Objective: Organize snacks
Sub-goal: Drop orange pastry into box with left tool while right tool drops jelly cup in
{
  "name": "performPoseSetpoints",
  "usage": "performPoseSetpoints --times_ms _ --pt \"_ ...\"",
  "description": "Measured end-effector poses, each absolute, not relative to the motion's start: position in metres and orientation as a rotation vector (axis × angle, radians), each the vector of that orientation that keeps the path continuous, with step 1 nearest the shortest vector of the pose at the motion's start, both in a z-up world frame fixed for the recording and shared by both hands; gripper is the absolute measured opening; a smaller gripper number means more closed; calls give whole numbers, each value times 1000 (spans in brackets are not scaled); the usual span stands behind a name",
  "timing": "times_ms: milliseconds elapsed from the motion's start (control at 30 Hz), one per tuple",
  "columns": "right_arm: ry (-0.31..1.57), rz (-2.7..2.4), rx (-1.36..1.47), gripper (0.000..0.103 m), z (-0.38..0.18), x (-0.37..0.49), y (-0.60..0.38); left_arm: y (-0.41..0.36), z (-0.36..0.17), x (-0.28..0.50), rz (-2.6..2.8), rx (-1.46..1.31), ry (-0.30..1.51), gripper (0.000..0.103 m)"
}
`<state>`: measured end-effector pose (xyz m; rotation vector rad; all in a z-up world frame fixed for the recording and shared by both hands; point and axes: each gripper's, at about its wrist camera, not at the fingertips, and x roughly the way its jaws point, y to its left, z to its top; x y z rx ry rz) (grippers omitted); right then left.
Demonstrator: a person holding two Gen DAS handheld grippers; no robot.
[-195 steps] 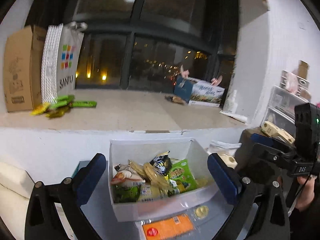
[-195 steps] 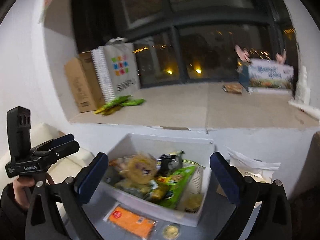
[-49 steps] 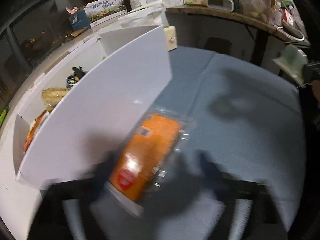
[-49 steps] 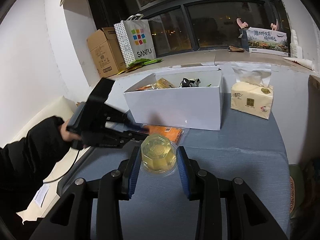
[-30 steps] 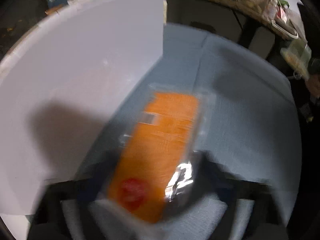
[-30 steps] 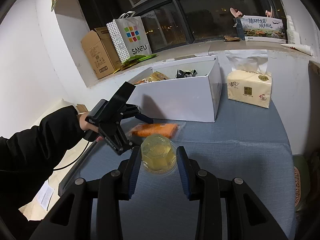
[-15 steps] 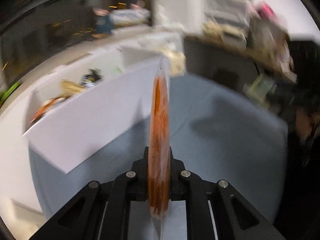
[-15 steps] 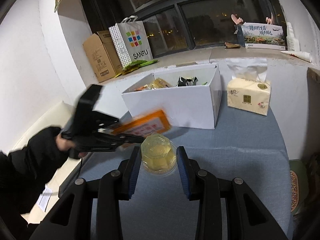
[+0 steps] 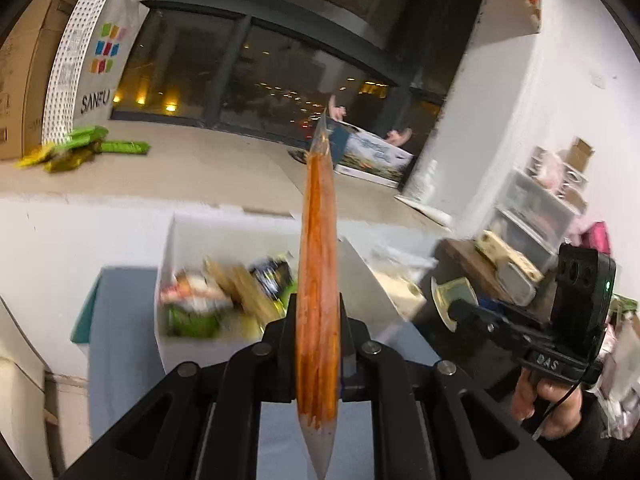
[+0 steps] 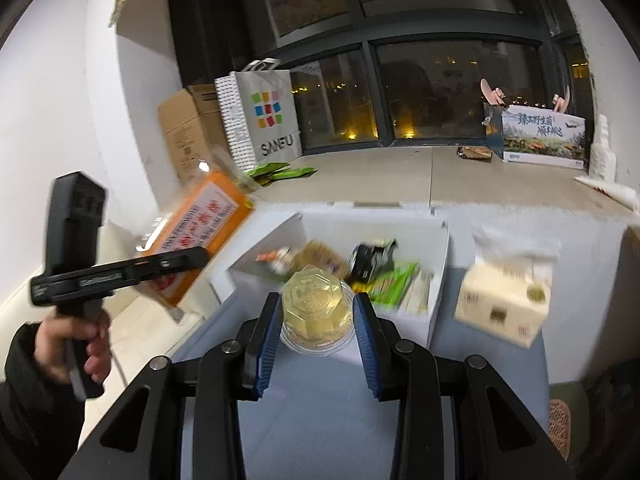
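We see a table (image 10: 320, 420) covered in grey-blue cloth, and on it a white box (image 10: 438, 264) at twelve o'clock, open-topped and full of snack packets (image 10: 384, 280). A cream tissue pack (image 10: 504, 304) appears at about two o'clock, just beside the box, though blur leaves us unsure how it rests on the cloth. Behind the table runs a stone window ledge (image 10: 400, 176). On it, at eleven o'clock, stand a cardboard carton (image 10: 186, 128) and a white paper bag (image 10: 266, 112), with green packets (image 10: 280, 170) lying in front of them; at one o'clock sits a printed box (image 10: 540, 136).
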<state>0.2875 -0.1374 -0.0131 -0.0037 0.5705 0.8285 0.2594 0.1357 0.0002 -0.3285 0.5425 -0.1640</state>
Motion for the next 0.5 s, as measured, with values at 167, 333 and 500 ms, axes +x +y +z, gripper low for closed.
performPoseSetpoints --times_ms 167,333,500 --pt "606 747 -48 39 0 363 -104 149 -1 326 -53 -288 600 13" --pt "682 701 -71 40 -12 416 -87 161 -19 362 32 -253 653 48" --pt "743 668 -62 103 -27 439 -86 167 -34 357 26 -239 662 103"
